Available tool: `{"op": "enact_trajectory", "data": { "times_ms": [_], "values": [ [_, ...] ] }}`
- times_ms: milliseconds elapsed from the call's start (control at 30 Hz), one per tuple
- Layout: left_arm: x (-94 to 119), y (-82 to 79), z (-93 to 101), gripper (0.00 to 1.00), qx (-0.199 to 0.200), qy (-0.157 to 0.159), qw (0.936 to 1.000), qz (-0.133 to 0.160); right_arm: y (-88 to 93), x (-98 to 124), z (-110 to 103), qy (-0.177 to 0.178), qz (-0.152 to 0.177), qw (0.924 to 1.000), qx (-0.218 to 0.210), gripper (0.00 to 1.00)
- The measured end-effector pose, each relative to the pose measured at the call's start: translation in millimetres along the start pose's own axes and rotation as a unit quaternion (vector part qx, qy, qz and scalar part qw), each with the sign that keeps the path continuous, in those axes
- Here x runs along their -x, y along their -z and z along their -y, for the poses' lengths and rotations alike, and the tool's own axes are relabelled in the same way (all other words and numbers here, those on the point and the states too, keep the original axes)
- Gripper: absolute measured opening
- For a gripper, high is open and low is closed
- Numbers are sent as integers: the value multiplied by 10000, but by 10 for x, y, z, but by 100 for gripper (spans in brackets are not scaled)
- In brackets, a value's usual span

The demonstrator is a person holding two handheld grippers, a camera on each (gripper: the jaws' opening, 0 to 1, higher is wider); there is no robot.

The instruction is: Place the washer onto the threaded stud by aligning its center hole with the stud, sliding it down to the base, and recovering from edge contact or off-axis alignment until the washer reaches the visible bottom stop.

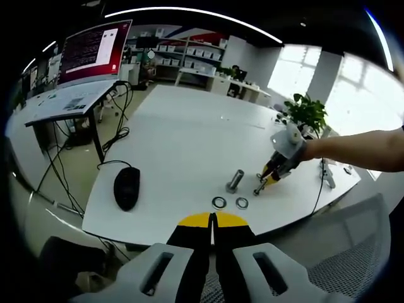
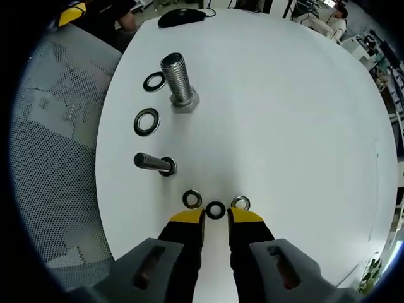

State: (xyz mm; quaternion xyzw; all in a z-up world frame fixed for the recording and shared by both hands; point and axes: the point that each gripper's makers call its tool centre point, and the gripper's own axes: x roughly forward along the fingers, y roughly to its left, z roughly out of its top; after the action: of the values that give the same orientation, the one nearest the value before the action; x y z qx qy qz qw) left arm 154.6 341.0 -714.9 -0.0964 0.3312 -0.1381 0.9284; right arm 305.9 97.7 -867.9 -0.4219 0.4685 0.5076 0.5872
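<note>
A large threaded stud (image 2: 177, 79) stands upright on its hex head on the white table (image 2: 284, 113). Two large washers (image 2: 154, 81) (image 2: 146, 122) lie flat to its left. A smaller bolt (image 2: 154, 163) stands nearer to me. My right gripper (image 2: 216, 218) is open and low over the table, with a small dark washer (image 2: 216, 210) lying between its yellow tips. Two more small washers (image 2: 192, 199) (image 2: 240, 202) flank it. In the left gripper view, my left gripper (image 1: 213, 219) is shut and holds nothing, back from the stud (image 1: 235, 180) and the large washers (image 1: 219, 202) (image 1: 242, 202). The right gripper (image 1: 268, 180) comes in from the right.
A black mouse (image 1: 127, 187) lies on the table's left part. A grey mesh chair (image 2: 57, 164) stands against the near table edge. A potted plant (image 1: 307, 112) sits at the far right, and a desk with a monitor (image 1: 95, 50) is to the left.
</note>
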Motion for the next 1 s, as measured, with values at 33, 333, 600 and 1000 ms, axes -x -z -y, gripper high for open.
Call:
{"op": "enact_trajectory", "data": {
  "times_ms": [33, 333, 600, 1000],
  "values": [
    [-1, 0, -5, 0, 0, 0, 10000, 1, -5, -4, 5, 3, 14, 10000, -6, 16],
    [3, -1, 8, 0, -7, 10, 10000, -5, -32, 9, -14, 67, 166, 9997, -163, 14],
    [13, -1, 19, 0, -6, 13, 10000, 5, -1, 44, -69, 75, 181, 9991, -365, 14],
    [14, -3, 17, 0, 0, 19, 10000, 21, -90, 287, -261, -88, 570, 9966, -593, 14]
  ]
}}
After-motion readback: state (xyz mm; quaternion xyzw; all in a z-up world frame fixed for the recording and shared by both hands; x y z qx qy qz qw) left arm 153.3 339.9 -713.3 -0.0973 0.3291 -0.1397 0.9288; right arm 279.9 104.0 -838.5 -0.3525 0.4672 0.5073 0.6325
